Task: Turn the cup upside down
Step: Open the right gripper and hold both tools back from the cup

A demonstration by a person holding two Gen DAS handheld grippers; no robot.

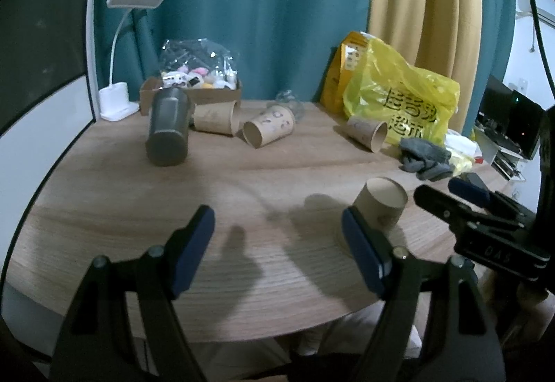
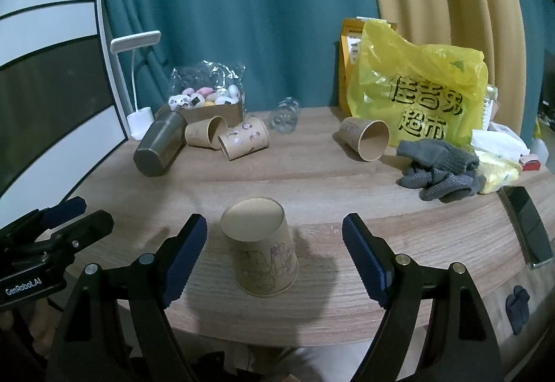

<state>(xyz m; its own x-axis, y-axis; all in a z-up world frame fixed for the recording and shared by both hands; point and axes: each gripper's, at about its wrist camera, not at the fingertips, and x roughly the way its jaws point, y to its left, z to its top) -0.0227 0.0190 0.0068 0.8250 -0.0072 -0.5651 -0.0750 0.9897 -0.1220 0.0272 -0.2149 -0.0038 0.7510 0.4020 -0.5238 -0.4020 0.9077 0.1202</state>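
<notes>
The paper cup [image 2: 262,245] stands near the front edge of the surface [image 2: 312,173], already mouth down with its flat base up, so its long axis runs roughly vertical, leaning a little toward the far left in the right wrist view. It sits directly ahead of the right tool [image 2: 274,255], inside the gap between the two spread fingers and touching neither; it looks closer to the left finger than the right, though the fisheye lens may exaggerate that. The left tool [image 1: 277,250] is also spread wide and holds nothing, and from it the cup [image 1: 381,205] lies off to the right, just beyond its right finger. The right tool is therefore the nearer and better lined-up one. Judging from the cup's pose, the flip itself seems done, and any further move would likely be a straight pull back.
</notes>
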